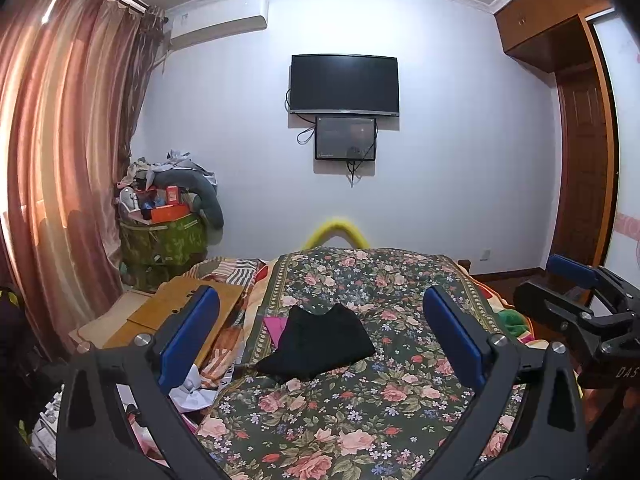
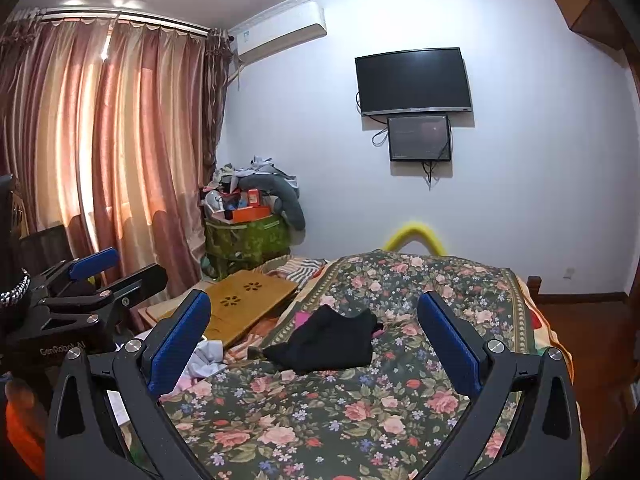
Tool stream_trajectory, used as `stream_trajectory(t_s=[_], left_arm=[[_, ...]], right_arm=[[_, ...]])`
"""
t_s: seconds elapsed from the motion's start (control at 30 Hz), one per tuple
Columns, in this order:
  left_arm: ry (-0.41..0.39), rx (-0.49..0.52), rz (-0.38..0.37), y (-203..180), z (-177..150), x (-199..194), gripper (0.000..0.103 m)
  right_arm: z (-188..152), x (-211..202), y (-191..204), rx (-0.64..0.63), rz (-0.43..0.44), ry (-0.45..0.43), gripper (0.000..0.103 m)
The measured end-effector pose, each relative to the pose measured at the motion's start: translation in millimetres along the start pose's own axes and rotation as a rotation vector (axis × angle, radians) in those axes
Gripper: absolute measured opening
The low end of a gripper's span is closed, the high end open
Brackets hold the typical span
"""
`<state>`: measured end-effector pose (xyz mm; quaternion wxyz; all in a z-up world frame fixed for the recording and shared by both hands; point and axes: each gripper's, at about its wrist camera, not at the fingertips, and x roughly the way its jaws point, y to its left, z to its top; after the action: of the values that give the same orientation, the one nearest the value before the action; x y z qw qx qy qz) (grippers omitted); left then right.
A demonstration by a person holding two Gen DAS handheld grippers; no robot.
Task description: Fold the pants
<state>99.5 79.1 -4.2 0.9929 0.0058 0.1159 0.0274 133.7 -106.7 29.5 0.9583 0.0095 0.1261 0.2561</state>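
Observation:
Black pants (image 1: 320, 344) lie in a folded heap on the flowered bedspread (image 1: 360, 420), over a pink cloth (image 1: 276, 326). My left gripper (image 1: 320, 332) hangs open above the bed, short of the pants, its blue pads (image 1: 188, 336) spread wide with nothing between them. In the right wrist view the same black pants (image 2: 332, 340) rest mid-bed on the bedspread (image 2: 320, 420). My right gripper (image 2: 316, 332) is also open and empty, held back from the pants. Each gripper shows in the other's view: the right gripper (image 1: 584, 300) at the right edge, the left gripper (image 2: 92, 276) at the left edge.
A wooden lap tray (image 2: 244, 304) lies at the bed's left side beside striped bedding and white cloth (image 2: 204, 360). A green bin piled with clutter (image 2: 248, 232) stands by the curtains (image 2: 100, 140). A TV (image 2: 414, 80) hangs on the far wall. A wooden wardrobe (image 1: 580, 140) stands right.

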Motion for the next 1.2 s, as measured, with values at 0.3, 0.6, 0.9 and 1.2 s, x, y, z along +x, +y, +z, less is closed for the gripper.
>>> stream_trajectory(t_s=[0.3,0.6,0.9,1.2], left_arm=[[0.006,-0.005,-0.007,-4,-3,7,0.103],[0.013,-0.013,-0.012,-5,-3,11,0.103],[0.014,-0.014,-0.013,-6,-3,13,0.103],[0.016,-0.014,-0.019,-6,-3,14,0.103]], right_arm=[[-2,3,0,-0.002,-0.002,0.010,0.103],[-2,4,-2,0.005,-0.007,0.014,0.103],[-2,4,-5,0.016,-0.016,0.013,0.103],[-1,4,-6,0.012,-0.022,0.006,0.103]])
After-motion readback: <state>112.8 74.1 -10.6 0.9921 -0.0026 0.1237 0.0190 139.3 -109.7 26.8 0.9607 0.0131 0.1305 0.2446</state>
